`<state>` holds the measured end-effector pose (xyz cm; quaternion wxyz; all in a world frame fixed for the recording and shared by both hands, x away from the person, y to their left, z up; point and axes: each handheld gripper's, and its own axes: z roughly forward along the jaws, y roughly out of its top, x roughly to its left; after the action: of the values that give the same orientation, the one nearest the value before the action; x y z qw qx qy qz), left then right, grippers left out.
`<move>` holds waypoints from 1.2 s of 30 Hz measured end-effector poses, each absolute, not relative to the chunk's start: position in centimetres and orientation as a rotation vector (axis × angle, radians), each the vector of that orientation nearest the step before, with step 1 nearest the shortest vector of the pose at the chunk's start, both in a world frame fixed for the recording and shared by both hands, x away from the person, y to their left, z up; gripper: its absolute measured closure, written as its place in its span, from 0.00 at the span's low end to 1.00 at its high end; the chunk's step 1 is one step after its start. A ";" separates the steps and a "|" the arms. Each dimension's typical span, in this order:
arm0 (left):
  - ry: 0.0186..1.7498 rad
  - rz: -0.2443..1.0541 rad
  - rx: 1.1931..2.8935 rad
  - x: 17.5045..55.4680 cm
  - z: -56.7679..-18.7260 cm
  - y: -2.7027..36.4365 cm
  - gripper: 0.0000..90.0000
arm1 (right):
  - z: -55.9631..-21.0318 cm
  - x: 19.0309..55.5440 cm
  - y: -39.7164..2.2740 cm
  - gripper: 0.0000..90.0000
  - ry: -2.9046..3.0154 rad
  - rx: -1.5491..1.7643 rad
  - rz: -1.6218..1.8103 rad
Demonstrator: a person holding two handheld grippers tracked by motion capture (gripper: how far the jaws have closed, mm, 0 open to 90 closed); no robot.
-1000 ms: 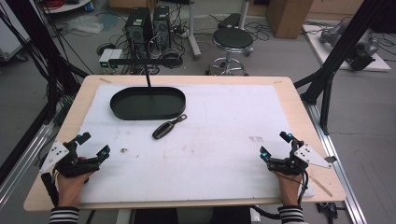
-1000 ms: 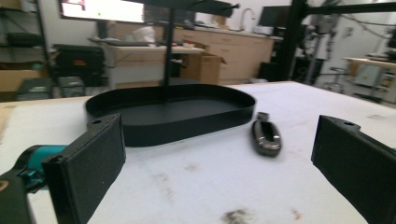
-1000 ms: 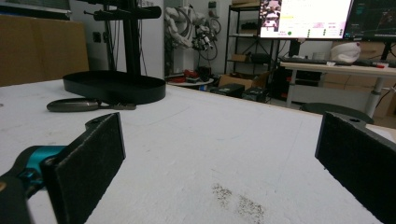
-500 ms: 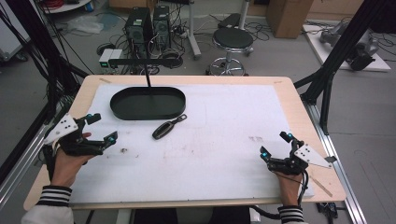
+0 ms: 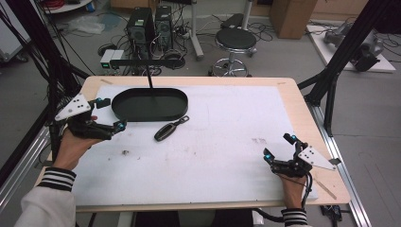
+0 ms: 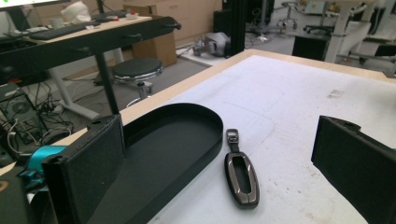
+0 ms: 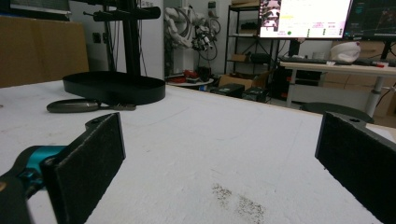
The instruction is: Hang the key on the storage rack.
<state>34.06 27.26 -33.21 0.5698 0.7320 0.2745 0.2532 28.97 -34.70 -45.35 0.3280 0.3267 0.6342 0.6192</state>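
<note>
Surface (image 5: 302, 101): light wooden top, covered by a white mat (image 5: 227, 137). On the mat: black oval tray (image 5: 149, 104) at 11 o'clock; dark key fob (image 5: 166, 131) just beside it, toward 5 o'clock.

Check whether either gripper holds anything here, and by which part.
Nothing is held. The left gripper is open near the black tray, with the key fob lying free between its jaws. The right gripper is open over bare table.

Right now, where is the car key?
In the high view, the car key lies on the white mat, left of centre, just in front of the black tray, ahead of the left gripper.
</note>
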 end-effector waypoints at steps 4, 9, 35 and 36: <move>0.623 0.591 1.765 34.9 -32.5 26.2 0.04 | -45.4 29.0 -34.7 0.01 1.658 0.856 1.628; 0.603 0.568 1.803 35.9 -32.2 25.3 0.04 | -45.3 29.0 -34.7 0.01 1.656 0.857 1.630; 0.648 0.477 2.092 40.9 -32.8 17.4 0.04 | -45.4 29.0 -34.8 0.01 1.657 0.858 1.630; 0.651 0.478 2.106 41.0 -32.9 17.1 0.04 | -45.4 29.0 -34.8 0.01 1.655 0.856 1.629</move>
<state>41.03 17.12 -32.93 0.4287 0.8435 0.2606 0.1915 29.02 -34.75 -45.35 0.3269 0.3269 0.6320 0.6220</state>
